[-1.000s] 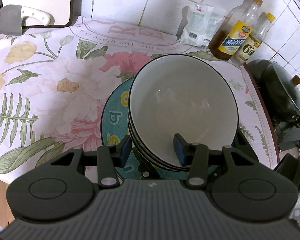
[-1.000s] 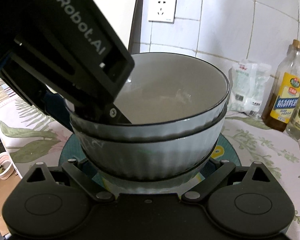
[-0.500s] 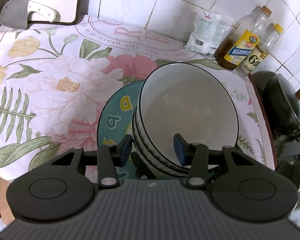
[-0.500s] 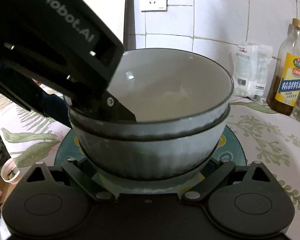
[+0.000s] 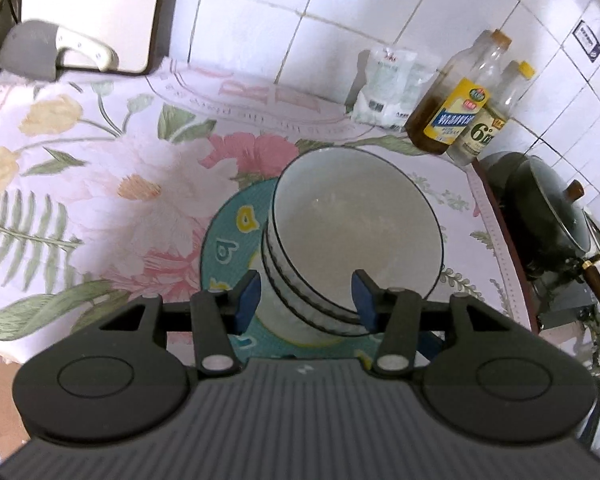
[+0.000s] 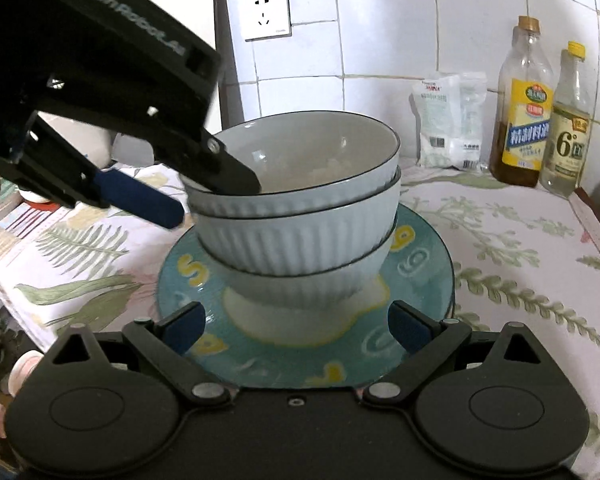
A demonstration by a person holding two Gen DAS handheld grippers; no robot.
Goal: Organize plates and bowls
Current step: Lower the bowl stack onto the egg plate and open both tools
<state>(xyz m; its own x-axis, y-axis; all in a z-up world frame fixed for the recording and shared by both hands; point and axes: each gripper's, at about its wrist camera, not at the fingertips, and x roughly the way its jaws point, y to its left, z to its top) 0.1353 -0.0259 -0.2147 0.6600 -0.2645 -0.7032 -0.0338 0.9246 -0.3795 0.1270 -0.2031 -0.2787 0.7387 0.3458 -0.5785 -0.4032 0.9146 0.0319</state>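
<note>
Bowl stack [image 6: 300, 216] upright (rims up).

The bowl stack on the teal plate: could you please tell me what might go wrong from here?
The left gripper, jaws just opening, straddles the top bowl at its rim; pulling away carelessly could snag it and tip the stack. The open right gripper waits at the edge of the teal plate; nudging it might slide everything.

A home kitchen was shown. White wall tiles [image 6: 440, 20] were seen behind a counter covered by a floral cloth [image 5: 100, 168], where cooking oil bottles [image 6: 526, 108], a cleaver [image 5: 40, 52] and a lidded wok [image 5: 540, 204] were kept.
</note>
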